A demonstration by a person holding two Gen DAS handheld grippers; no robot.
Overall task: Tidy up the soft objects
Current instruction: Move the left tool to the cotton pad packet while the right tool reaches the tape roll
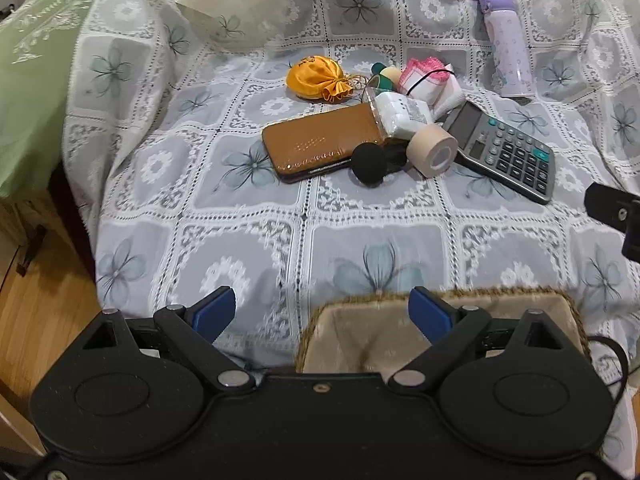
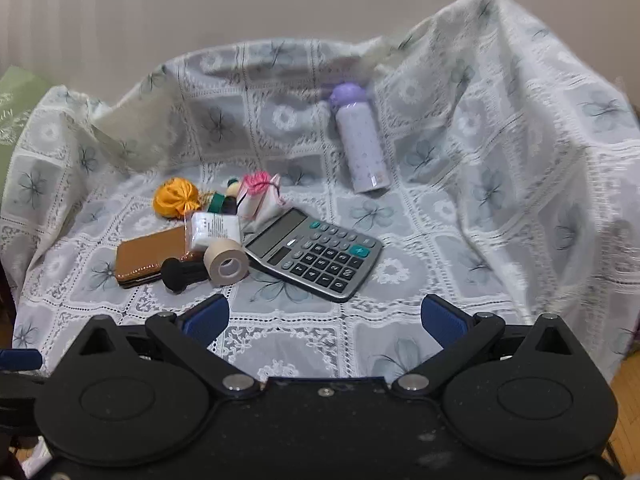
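1. The left hand-held gripper (image 1: 322, 314) is released — its two blue pads (image 1: 214, 312) stand far apart with nothing between them.
2. Right under it sits a woven basket (image 1: 460, 294) with a tan cloth lining. The right pad hangs over the basket's open top.
3. The right hand-held gripper (image 2: 324, 318) is released too, with its jaws wide and empty. It hangs over the lacy flower cloth (image 2: 480, 200) that covers the counter.
4. The soft things lie in a small pile in the middle of the cloth, well apart from both grippers.
5. An orange drawstring pouch (image 1: 318, 79) sits at the far left of the pile.
6. A pink and white folded cloth (image 1: 428, 76) lies at the back, near the pouch, with a black cord across it.
7. A clear pack of white pads (image 1: 400, 114) rests on one end of a brown wallet (image 1: 320, 140).
8. A black foam ball (image 1: 368, 164) lies just in front of the wallet, touching a tan roll of tape (image 1: 432, 150).
9. A grey calculator (image 1: 504, 150) lies to the right of the tape.
10. A purple bottle (image 1: 506, 46) lies on its side at the back — apart from the pile.
11. A green bag (image 1: 36, 60) with white writing stands at the far left edge.
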